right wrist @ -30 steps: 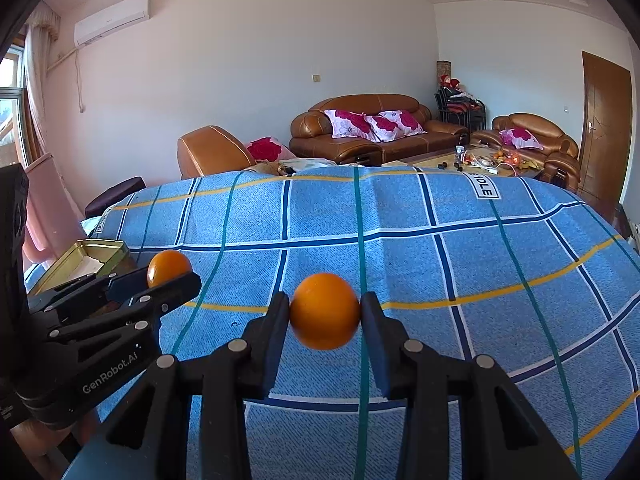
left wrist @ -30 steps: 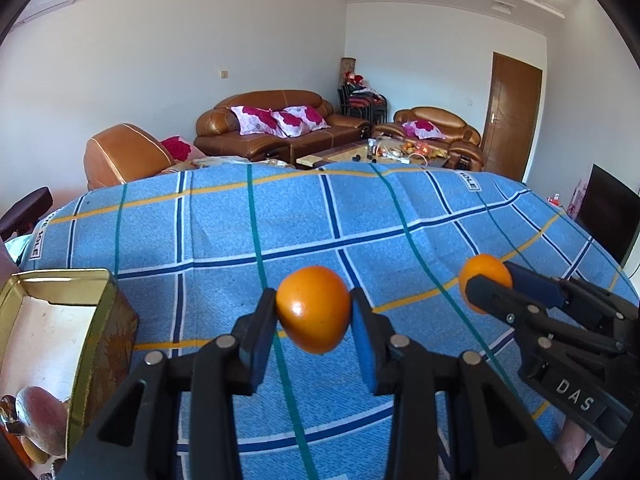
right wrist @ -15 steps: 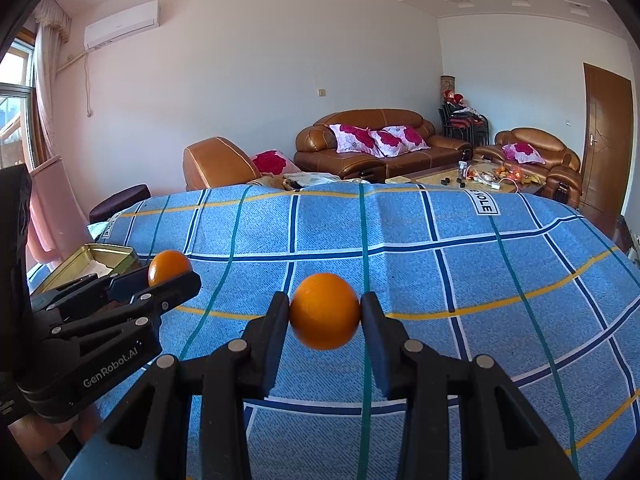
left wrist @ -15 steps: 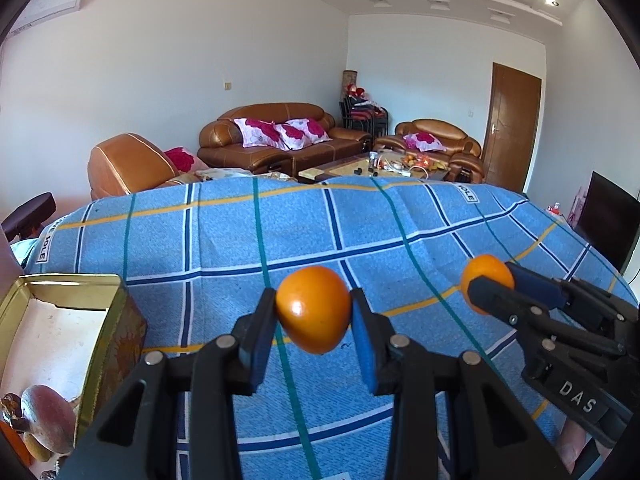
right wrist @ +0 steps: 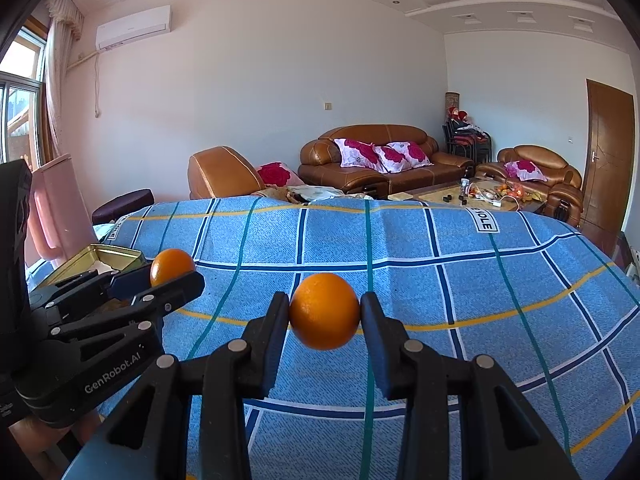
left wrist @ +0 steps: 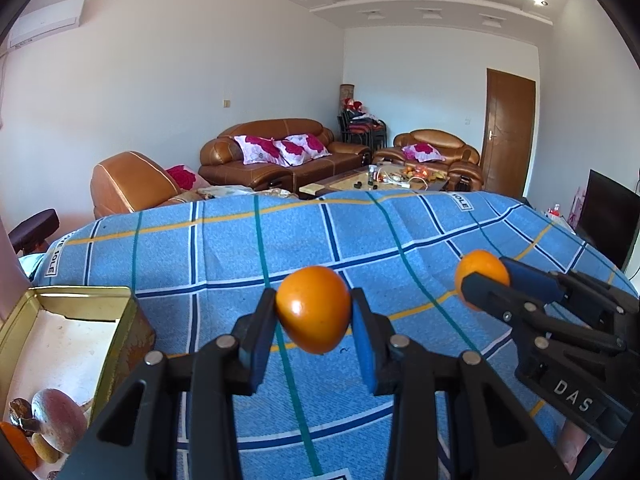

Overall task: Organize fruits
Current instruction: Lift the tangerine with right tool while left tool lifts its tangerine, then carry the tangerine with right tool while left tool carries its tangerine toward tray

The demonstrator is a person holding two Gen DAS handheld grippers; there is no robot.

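**Reader:** Between your left fingers, what is there?

**Describer:** Your left gripper (left wrist: 314, 312) is clamped on an orange (left wrist: 313, 309). Its two black fingers (left wrist: 260, 330) press the fruit from either side, and it hangs in the air above a desk covered with a blue checked cloth (left wrist: 224, 248) crossed by white, navy, teal and yellow lines.

**Reader:** And my right one?

**Describer:** Your right gripper (right wrist: 325, 312) is closed the same way on a second orange (right wrist: 324, 311), round and evenly coloured, also held clear of the cloth. From the left camera that second orange shows to the right of your left fingers, its near side hidden by a black finger.

**Reader:** Where do the two stand to each other?

**Describer:** Side by side, near but apart, both pointing across the desk and tilted a little downward.

**Reader:** What lies left of my left fingers?

**Describer:** An open gold-coloured tin box (left wrist: 120, 332) sits on the desk edge, its pale inside mostly bare. Nearer you than the box lie a mottled pinkish fruit (left wrist: 58, 416) and a sliver of something orange (left wrist: 16, 444) at the picture's edge; I cannot tell what it is.

**Reader:** And beyond my fingers?

**Describer:** Past the far edge of the desk stand brown leather sofas (left wrist: 276, 156) with pink flowered cushions, a low cluttered table and a brown door (left wrist: 510, 136).
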